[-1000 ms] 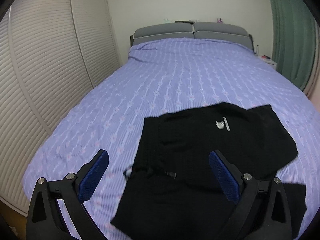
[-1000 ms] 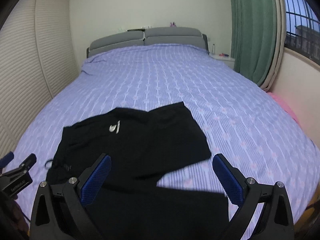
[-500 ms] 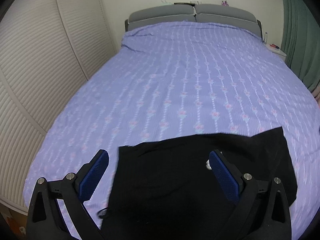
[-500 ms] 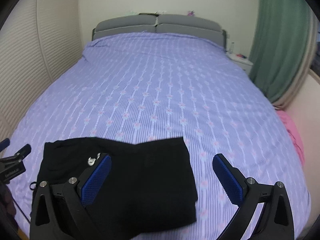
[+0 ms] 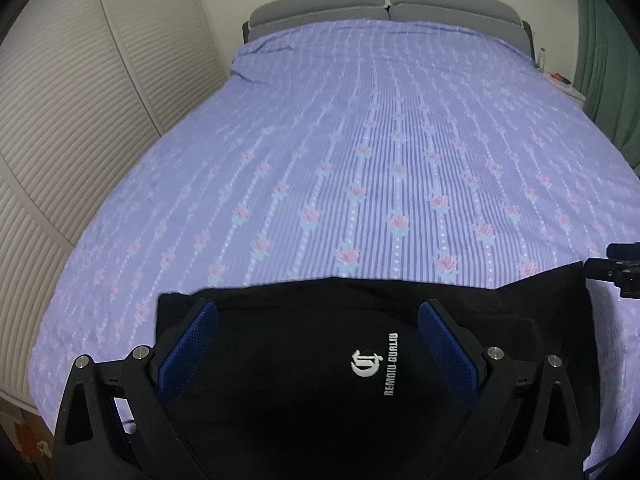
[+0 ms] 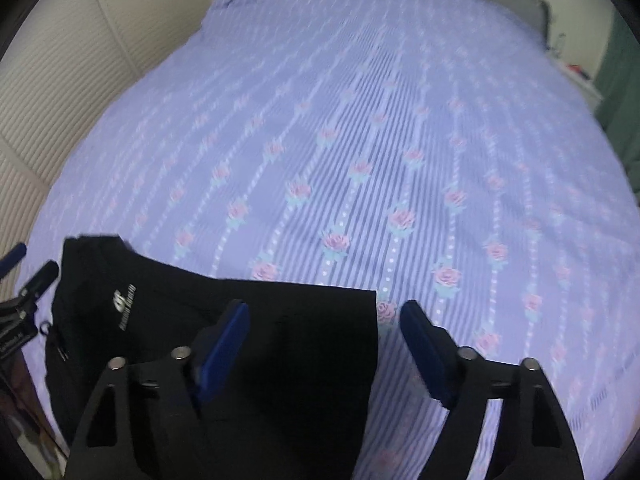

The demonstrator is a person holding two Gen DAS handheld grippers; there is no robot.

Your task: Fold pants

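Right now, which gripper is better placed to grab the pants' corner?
Right. The right gripper has its closing jaws straddling the black pants' far corner; the left gripper hovers mid-fabric.

Both tools come down and closer over black pants (image 5: 320,380) at near end of bed (image 5: 360,140); both views tip downward. Left tool (image 5: 318,344) now straddles white logo (image 5: 374,364), pads wide as before. Right tool (image 6: 324,344) jaws closing, astride pants' right edge, not pressing it. Pants fill more of frame.
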